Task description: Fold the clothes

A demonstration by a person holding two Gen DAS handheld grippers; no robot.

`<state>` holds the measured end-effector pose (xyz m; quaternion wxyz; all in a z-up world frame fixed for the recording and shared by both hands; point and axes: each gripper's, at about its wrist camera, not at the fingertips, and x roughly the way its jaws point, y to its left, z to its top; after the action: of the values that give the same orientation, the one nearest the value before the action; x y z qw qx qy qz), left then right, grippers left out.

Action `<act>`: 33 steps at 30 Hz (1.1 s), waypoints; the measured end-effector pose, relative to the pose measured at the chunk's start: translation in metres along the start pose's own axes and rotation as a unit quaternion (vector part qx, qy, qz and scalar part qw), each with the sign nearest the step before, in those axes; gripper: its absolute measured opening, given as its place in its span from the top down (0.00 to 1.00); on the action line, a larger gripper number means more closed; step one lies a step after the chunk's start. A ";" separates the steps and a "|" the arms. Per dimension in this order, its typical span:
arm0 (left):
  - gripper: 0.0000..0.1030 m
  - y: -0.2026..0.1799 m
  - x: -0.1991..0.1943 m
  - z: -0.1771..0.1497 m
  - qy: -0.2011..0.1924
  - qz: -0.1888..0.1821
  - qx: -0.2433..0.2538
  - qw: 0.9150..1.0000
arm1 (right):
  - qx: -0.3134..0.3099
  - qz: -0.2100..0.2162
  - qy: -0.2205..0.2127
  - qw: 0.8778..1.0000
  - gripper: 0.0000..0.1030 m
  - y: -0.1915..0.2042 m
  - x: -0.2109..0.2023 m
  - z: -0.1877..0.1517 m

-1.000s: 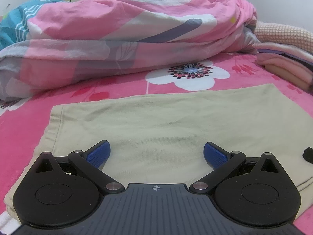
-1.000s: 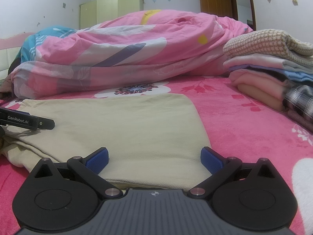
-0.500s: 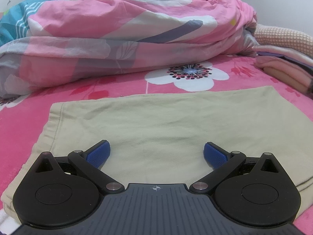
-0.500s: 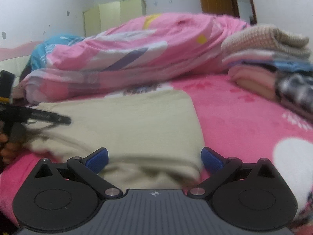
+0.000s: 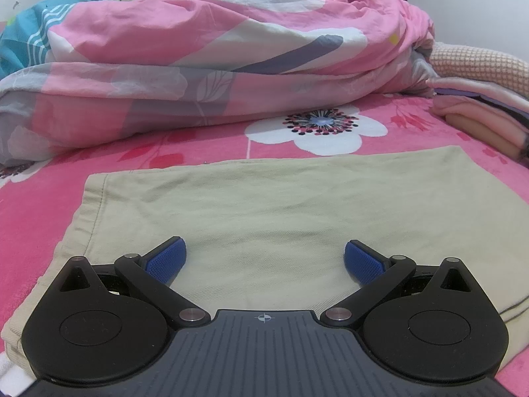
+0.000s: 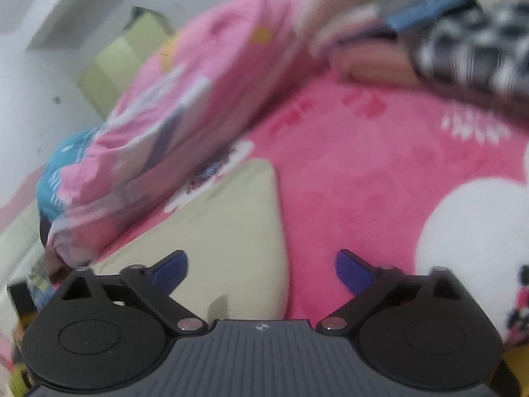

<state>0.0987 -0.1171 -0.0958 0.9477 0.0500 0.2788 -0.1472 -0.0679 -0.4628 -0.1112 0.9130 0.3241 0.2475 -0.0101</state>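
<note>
A beige folded garment (image 5: 264, 205) lies flat on the pink floral bedspread (image 5: 39, 205). My left gripper (image 5: 264, 259) is open and empty, low over the garment's near edge, its blue pads wide apart. In the blurred, tilted right wrist view, my right gripper (image 6: 261, 269) is open and empty, above the right edge of the same garment (image 6: 231, 225). The left gripper does not show in the right wrist view.
A bunched pink quilt (image 5: 215, 56) lies across the back of the bed. A stack of folded clothes (image 5: 479, 92) sits at the right, also in the right wrist view (image 6: 413, 33). A pale green wardrobe (image 6: 122, 59) stands by the wall.
My right gripper has lifted, rolled and swung right, away from the garment; its view is now tilted and blurred. My left gripper has stayed nearly still over the garment.
</note>
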 end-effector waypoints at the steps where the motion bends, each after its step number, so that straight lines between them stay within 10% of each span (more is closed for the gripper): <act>1: 0.00 0.000 0.000 0.000 0.000 0.000 0.000 1.000 | 0.009 0.003 0.006 1.000 0.08 -0.002 0.006 0.005; 14: 0.00 0.001 0.000 -0.001 -0.003 0.000 -0.001 1.000 | 0.076 0.057 0.076 0.993 0.28 -0.026 0.081 0.059; 28: 0.00 0.001 0.000 -0.001 -0.003 0.000 -0.002 1.000 | 0.066 0.122 0.120 0.983 0.37 -0.027 0.043 0.029; 33: 0.00 0.001 0.000 -0.001 -0.002 0.000 -0.002 1.000 | 0.100 0.141 0.126 0.977 0.55 -0.036 0.060 0.032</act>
<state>0.0987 -0.1156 -0.0964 0.9484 0.0476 0.2770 -0.1468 -0.0075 -0.5020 -0.1384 0.8295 0.4445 0.3099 0.1351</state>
